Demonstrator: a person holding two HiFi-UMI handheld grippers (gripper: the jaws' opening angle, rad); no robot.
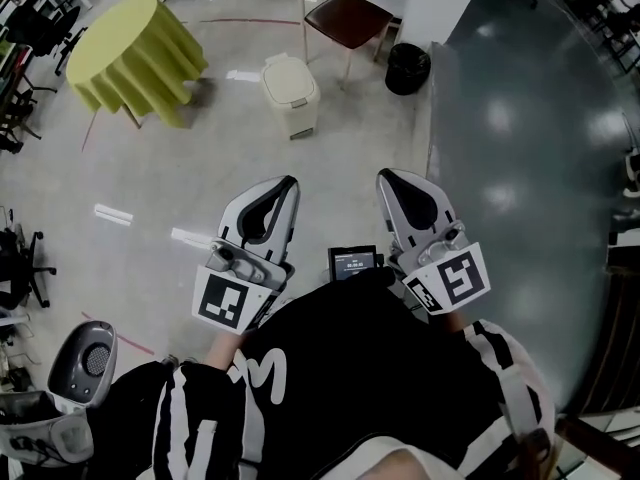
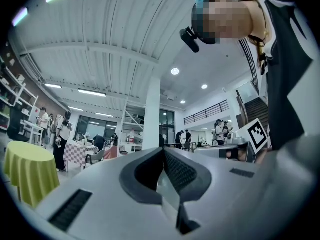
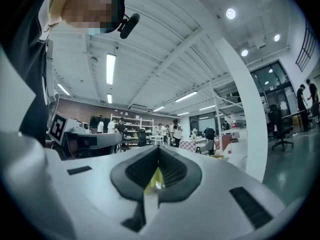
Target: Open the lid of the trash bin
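While our left gripper (image 1: 287, 181) and right gripper (image 1: 388, 174) hang clenched on nothing, the trash bin (image 1: 290, 93) stands on the floor well apart, lid (image 1: 285, 71) down, at twelve o'clock from the left, the nearer one.

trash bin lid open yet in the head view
No, the lid lies flat and shut on top of the cream trash bin.

We see the cream trash bin (image 1: 290, 93) standing upright on the grey floor (image 1: 200, 168), its rounded lid (image 1: 287, 75) shut, between the yellow-draped round table (image 1: 135, 56) and the chair (image 1: 345, 18).
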